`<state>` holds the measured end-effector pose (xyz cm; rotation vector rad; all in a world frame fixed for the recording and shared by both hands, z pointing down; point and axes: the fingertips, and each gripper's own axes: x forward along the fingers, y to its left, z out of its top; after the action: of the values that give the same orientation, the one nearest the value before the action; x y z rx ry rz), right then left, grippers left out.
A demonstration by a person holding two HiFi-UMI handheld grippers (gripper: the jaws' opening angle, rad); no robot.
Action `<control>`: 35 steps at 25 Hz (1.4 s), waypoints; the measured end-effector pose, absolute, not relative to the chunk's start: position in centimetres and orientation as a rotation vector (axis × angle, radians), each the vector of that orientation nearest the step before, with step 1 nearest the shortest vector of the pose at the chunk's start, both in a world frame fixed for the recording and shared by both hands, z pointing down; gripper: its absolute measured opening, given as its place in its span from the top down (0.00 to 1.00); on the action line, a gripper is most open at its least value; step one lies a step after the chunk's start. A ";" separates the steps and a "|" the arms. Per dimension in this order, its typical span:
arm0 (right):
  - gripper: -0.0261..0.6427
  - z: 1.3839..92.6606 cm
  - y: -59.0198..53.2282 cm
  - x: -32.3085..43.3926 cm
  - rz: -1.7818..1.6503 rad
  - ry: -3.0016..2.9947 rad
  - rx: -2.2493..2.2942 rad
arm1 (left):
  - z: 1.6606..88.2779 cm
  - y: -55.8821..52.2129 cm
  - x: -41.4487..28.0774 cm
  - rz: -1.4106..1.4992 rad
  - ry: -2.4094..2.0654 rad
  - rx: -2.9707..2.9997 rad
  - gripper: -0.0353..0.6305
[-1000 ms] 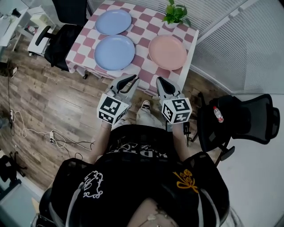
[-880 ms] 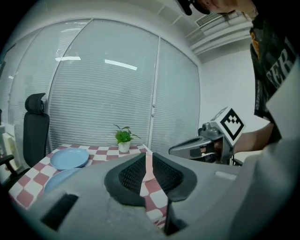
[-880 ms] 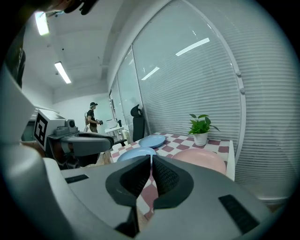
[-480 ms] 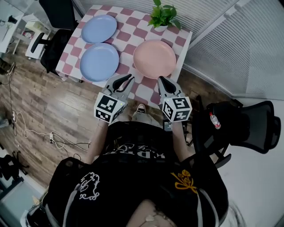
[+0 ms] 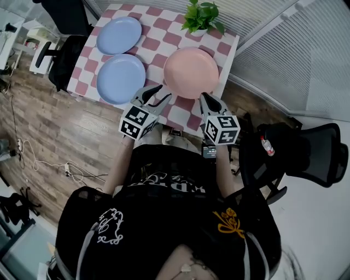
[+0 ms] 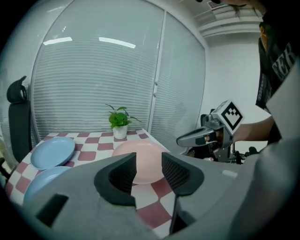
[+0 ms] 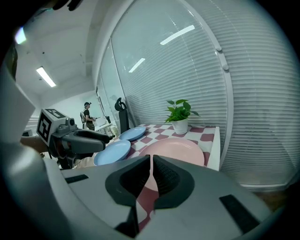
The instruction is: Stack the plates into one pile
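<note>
Three plates lie apart on the pink-and-white checked table (image 5: 175, 112): a pink plate (image 5: 191, 72) at the right, a blue plate (image 5: 121, 79) at the near left, and a second blue plate (image 5: 119, 35) behind it. My left gripper (image 5: 158, 94) hovers at the table's near edge, between the near blue plate and the pink one. Its jaws have just been opening and stand apart with nothing between them; the pink plate (image 6: 140, 147) lies beyond the gap. My right gripper (image 5: 208, 100) is shut and empty, just short of the pink plate (image 7: 180, 150).
A potted plant (image 5: 201, 19) stands at the table's far edge behind the pink plate. Black office chairs sit at the far left (image 5: 68, 16) and at the right (image 5: 298, 153). Cables (image 5: 33, 158) trail over the wood floor. White blinds run along the right.
Both grippers have moved forward and down to the table's near edge. The left jaws, shut in the earlier frames, now stand apart. The right jaws stay shut.
</note>
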<state>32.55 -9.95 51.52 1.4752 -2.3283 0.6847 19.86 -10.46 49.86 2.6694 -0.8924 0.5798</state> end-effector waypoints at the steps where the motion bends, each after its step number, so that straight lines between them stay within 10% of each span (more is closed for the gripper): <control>1: 0.93 51.9 -10.1 32.6 0.698 -2.313 1.478 | 50.5 -11.0 19.9 0.600 -0.865 2.665 0.70; 12: 0.93 57.5 -13.3 34.8 0.865 -2.063 1.612 | 58.7 -17.8 19.5 0.873 -0.610 2.548 0.56; 16: 0.73 59.3 -14.0 36.6 0.965 -1.965 1.697 | 60.9 -19.4 19.7 0.967 -0.514 2.518 0.53; 35: 0.74 64.7 -13.2 38.1 1.164 -1.763 1.846 | 65.5 -22.2 20.9 1.277 -0.398 2.452 0.53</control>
<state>38.13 -13.24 64.73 1.8461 -1.7626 1.1637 20.89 -22.23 65.47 2.4516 -0.3985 1.2768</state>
